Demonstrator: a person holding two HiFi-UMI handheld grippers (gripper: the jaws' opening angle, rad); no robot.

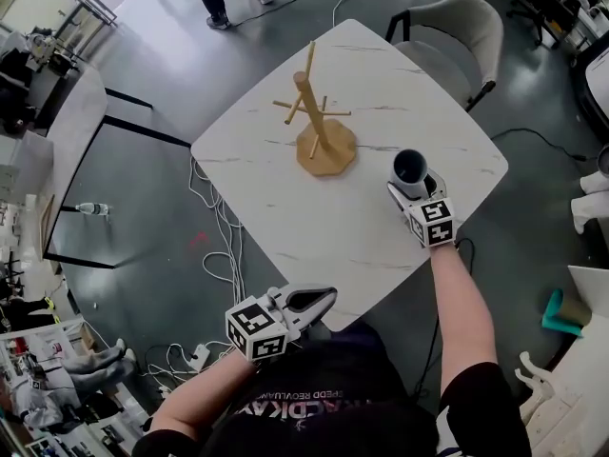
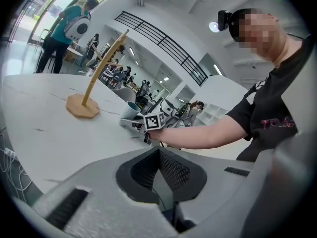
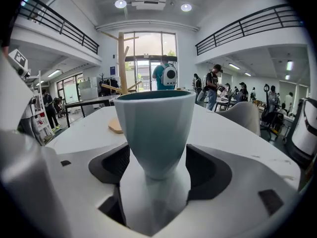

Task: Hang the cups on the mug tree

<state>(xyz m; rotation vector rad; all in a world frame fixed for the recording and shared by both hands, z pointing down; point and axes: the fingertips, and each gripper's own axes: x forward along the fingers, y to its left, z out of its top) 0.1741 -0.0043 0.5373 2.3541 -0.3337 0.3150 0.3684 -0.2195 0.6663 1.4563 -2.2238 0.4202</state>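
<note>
Grey left gripper (image 1: 324,300): you are holding it at the near edge of the table (image 1: 285,227), jaws closed together on nothing, well apart from the cup.
Wooden mug tree (image 1: 314,112): it is standing upright mid-table, pegs bare, ahead and to the left of your right gripper.
Cup (image 1: 411,168): pale blue, it is sitting upright on the table, mouth up, apparently empty.
Right gripper (image 1: 411,190): your nearer hand; its jaws are standing wide around the cup's base, pads not pressing.

Black printed T-shirt (image 1: 314,417), grey grippers (image 1: 325,300) (image 1: 407,183), marker cubes (image 1: 256,330) (image 1: 431,223)
</note>
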